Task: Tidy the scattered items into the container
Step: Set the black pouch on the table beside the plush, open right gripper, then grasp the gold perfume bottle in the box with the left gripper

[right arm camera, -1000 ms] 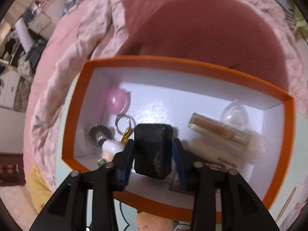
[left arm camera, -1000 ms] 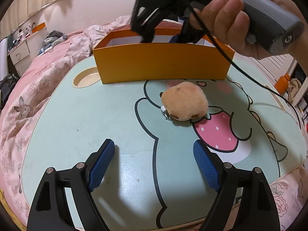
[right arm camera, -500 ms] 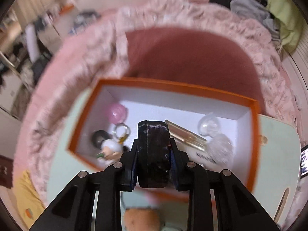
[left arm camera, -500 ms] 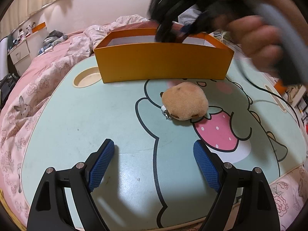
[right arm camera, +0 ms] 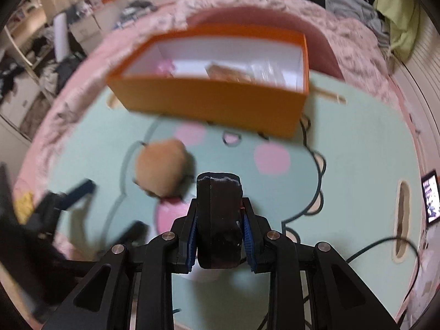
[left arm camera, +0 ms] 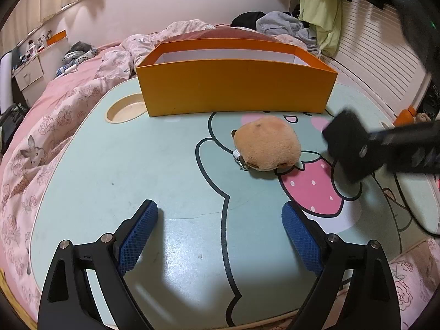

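Observation:
An orange box (left arm camera: 236, 88) stands at the back of the cartoon-printed table (left arm camera: 137, 170); it also shows in the right wrist view (right arm camera: 211, 101), with several small items inside. A tan plush toy (left arm camera: 266, 146) lies on the table in front of the box, seen too in the right wrist view (right arm camera: 161, 168). My left gripper (left arm camera: 220, 236) is open and empty, low over the table, short of the plush. My right gripper (right arm camera: 220, 227) is shut on a black block (right arm camera: 219, 217), held above the table to the right of the plush; the block appears blurred in the left wrist view (left arm camera: 350, 148).
A round cup recess (left arm camera: 125, 108) sits in the table left of the box. A pink floral quilt (left arm camera: 35, 137) surrounds the table. A black cable (right arm camera: 385, 243) trails over the table's right side. A slot handle (right arm camera: 402, 217) is at the right edge.
My right gripper has pulled back from over the box and come down to the right of the plush, still gripping the black block. My left gripper has not moved.

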`<state>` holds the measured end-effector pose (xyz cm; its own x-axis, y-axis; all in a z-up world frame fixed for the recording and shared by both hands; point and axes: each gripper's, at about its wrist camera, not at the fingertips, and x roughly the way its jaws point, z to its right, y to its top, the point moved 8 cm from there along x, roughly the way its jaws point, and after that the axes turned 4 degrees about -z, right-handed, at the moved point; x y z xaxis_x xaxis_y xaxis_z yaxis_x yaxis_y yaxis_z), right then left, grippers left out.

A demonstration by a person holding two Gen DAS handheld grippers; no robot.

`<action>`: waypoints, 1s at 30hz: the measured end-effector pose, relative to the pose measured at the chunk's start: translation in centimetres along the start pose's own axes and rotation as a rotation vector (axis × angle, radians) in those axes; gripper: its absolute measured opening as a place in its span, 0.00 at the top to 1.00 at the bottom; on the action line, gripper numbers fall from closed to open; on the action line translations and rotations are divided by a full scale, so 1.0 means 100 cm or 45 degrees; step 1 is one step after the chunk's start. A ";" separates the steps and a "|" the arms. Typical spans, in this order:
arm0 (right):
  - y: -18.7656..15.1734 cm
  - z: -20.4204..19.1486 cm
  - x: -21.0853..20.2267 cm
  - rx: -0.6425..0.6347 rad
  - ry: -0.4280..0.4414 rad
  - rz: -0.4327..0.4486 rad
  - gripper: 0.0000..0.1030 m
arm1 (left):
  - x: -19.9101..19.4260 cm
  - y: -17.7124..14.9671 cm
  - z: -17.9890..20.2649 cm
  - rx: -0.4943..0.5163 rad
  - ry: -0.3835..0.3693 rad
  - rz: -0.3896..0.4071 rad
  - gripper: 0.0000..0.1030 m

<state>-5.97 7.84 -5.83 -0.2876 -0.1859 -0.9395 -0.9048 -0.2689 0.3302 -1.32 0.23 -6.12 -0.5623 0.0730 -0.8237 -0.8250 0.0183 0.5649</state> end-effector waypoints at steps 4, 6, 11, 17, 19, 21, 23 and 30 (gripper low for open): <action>0.002 0.004 0.001 -0.006 -0.060 0.055 0.73 | 0.000 0.000 0.000 -0.001 0.000 0.000 0.11; 0.003 0.005 -0.010 0.005 -0.042 0.133 0.56 | 0.000 0.000 0.000 -0.001 0.000 0.000 0.11; -0.012 0.009 -0.032 0.019 0.002 0.267 0.20 | 0.000 0.000 0.001 -0.001 0.000 0.000 0.11; -0.044 0.021 -0.030 0.063 -0.030 0.263 0.20 | -0.001 0.000 0.001 -0.002 0.002 -0.001 0.11; -0.053 0.024 -0.026 0.068 -0.063 0.252 0.20 | -0.001 0.000 0.001 -0.001 0.002 -0.001 0.11; -0.057 0.027 -0.021 0.092 -0.067 0.240 0.19 | -0.001 0.000 0.001 -0.002 0.005 -0.003 0.11; -0.057 0.029 -0.020 0.101 -0.092 0.253 0.19 | -0.002 -0.001 -0.001 -0.009 0.012 -0.011 0.11; -0.059 0.027 -0.018 0.089 -0.091 0.272 0.17 | -0.044 0.063 -0.004 0.028 -0.068 0.128 0.11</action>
<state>-1.01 12.33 -6.32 -0.4945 -0.1634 -0.8537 -0.8397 -0.1638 0.5177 -4.03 -0.39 1.05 -0.6381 0.1289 -0.7591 -0.7626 0.0297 0.6461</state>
